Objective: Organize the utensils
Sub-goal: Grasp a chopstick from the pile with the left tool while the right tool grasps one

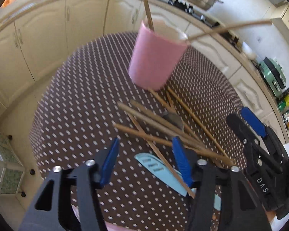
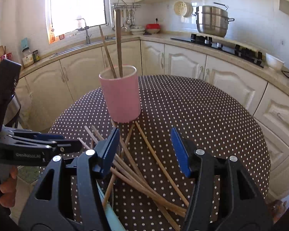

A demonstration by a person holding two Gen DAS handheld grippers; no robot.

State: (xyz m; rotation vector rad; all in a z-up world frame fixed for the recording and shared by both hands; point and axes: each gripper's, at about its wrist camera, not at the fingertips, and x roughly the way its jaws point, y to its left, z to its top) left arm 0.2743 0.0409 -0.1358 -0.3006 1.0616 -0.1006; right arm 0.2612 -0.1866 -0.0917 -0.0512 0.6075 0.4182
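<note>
Several wooden chopsticks (image 2: 136, 175) lay crossed in a loose pile on the polka-dot tablecloth (image 2: 202, 119), right in front of the pink cup (image 2: 121, 98), with the far ends of a few running up to the cup's base. Two utensils already stood in that cup: one chopstick (image 2: 107, 51) leaning left and a thicker wooden handle (image 2: 118, 44) upright. You held your right gripper (image 2: 144, 152) wide over the pile, nothing between its blue pads (image 2: 180, 152). Your left gripper (image 1: 145, 163) was also spread wide and empty, hovering over the near end of the pile. A light blue knife sheath (image 1: 160, 170) lay under the chopsticks close to you, and one stick crossed over it. A dark spoon bowl (image 1: 174, 120) showed in the middle of the pile, partly buried by sticks; left view was blurred so can't tell more. From the left wrist view your right gripper's arm (image 1: 260, 140) sat just to the right of the pile. Behind the table: cream cabinets (image 2: 185, 61), a sink with tap (image 2: 86, 32) under the window, a steel steamer pot (image 2: 212, 21) on the stove, a white bowl (image 2: 274, 61) on the counter.
</note>
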